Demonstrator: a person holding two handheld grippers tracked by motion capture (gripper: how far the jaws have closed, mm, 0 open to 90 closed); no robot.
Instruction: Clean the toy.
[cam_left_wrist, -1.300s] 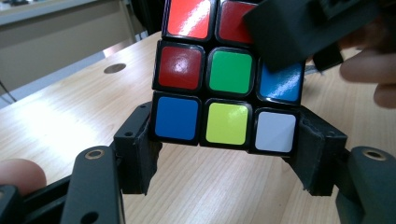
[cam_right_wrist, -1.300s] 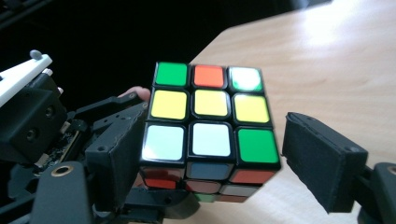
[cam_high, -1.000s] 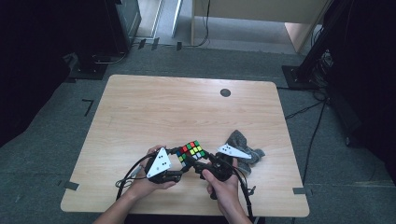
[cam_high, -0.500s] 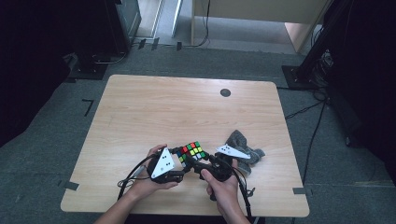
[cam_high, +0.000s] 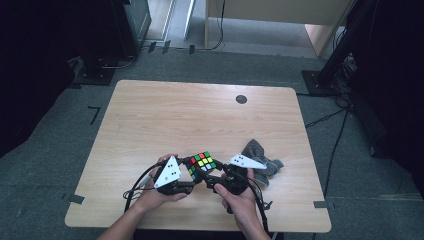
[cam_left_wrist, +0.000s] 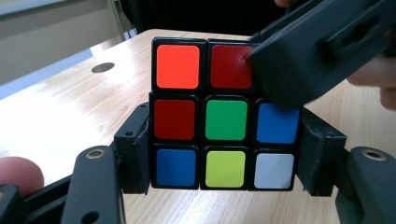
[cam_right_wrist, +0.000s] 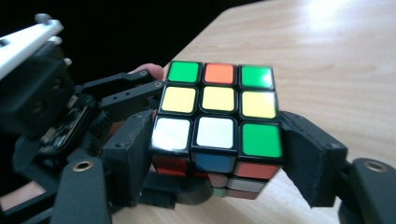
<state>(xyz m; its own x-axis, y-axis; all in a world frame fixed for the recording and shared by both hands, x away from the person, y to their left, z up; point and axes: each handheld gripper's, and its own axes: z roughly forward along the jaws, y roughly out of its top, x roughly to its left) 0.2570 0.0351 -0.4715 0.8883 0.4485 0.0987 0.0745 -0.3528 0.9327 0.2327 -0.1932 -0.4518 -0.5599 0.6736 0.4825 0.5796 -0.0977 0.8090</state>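
- We see the puzzle cube (cam_high: 202, 162) held above the near edge of the worktop (cam_high: 200, 115), between the 2 tools.
- The left tool (cam_left_wrist: 224, 161) is clamped on the cube's lower 2 layers, 1 jaw pad on each side face, as the left tool's own view shows.
- The right tool (cam_right_wrist: 217, 154) brackets 1 outer layer; its jaws have just been opening, and the pads sit at the layer's sides, though we cannot tell how firmly they press.
- In the left tool's view, the right tool's body covers the cube's upper right corner.
- Risk 1: if the right tool loosens further during a turn, we judge the layer would slip and stop half-rotated, jamming the cube.
- Risk 2: a twist started with layers misaligned could pry the cube out of the left tool's pads and drop it onto the worktop.
- Risk 3: the grey cloth (cam_high: 260, 160) lies just beside the right hand (cam_high: 240, 197); a wide wrist swing could drag it or a trailing cable.
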